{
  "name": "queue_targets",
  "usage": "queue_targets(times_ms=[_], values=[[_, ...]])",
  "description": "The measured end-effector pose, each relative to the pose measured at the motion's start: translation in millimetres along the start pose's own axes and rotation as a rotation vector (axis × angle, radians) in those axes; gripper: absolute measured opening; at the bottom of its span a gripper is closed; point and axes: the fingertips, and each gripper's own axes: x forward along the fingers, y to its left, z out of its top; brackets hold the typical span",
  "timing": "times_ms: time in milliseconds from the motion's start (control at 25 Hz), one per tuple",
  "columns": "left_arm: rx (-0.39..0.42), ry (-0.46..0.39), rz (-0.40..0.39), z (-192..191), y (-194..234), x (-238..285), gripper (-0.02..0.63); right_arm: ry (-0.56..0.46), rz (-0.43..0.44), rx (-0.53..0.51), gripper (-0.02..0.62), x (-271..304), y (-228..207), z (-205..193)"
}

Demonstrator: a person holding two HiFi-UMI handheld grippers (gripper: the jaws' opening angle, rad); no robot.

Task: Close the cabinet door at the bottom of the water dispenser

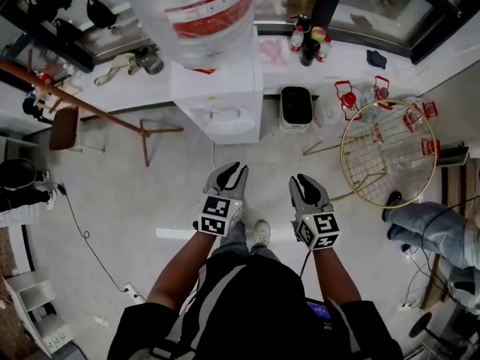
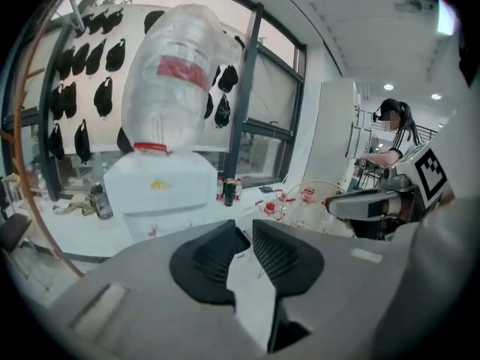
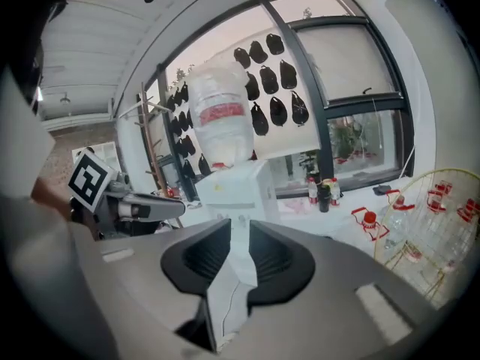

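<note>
Water dispenser point(image 1: 217, 96) — 1; hand-held grippers point(image 1: 233, 171) point(image 1: 301, 181) — 2, empty.

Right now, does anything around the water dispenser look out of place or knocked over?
Only the gold wire rack right of the water dispenser: its ring looks tilted, as if tipped. Nothing spilled shows.

Head view: steeply down from above. Both gripper views: forward along own jaws. All share the water dispenser point(image 1: 217, 88), nearby.
</note>
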Motion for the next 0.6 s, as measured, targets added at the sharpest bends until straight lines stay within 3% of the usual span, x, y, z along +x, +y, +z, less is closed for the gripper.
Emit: queue_targets(times_ms=[160, 320, 600], values=[[0.070, -0.072, 0.011, 49, -3, -34, 0.071, -0.060, 0.042, -0.057, 0.077, -18, 18, 41], [0.174, -0.119, 0.025, 83, -3, -62, 0.060, -0.110, 0.048, -0.005, 0.060, -28, 26, 69], [0.138, -0.201, 0.050, 108, 14, -102, 0.051, -0.154, 0.099, -0.066, 0.046, -28, 61, 101]])
